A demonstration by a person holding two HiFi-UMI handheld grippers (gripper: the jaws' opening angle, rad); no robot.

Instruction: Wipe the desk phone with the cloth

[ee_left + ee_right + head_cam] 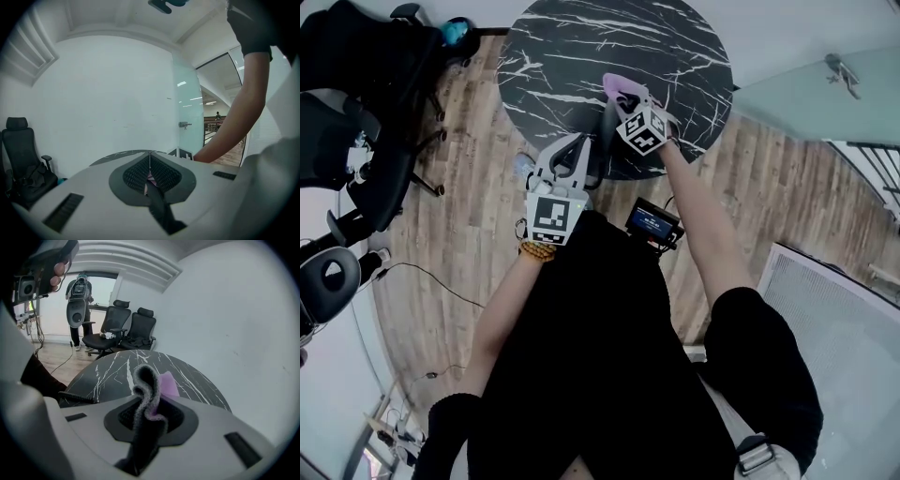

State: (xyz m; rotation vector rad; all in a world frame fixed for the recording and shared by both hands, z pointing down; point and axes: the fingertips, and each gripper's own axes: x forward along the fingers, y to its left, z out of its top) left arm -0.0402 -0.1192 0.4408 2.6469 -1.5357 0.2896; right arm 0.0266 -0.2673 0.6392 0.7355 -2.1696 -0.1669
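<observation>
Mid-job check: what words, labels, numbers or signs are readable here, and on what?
None readable.
On the blue-lit screen by the person's waist: too small to read.
On the left marker cube and the right marker cube: black-and-white square patterns, no letters.

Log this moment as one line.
left gripper: shut | right gripper: shut on cloth | round table: ahead, below | desk phone: not in view

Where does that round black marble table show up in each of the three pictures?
Head view: table at top centre.
Left gripper view: table is a thin dark arc, low, left of the middle.
Right gripper view: table fills the middle, behind the cloth.
Shared landmark: black office chairs.
</observation>
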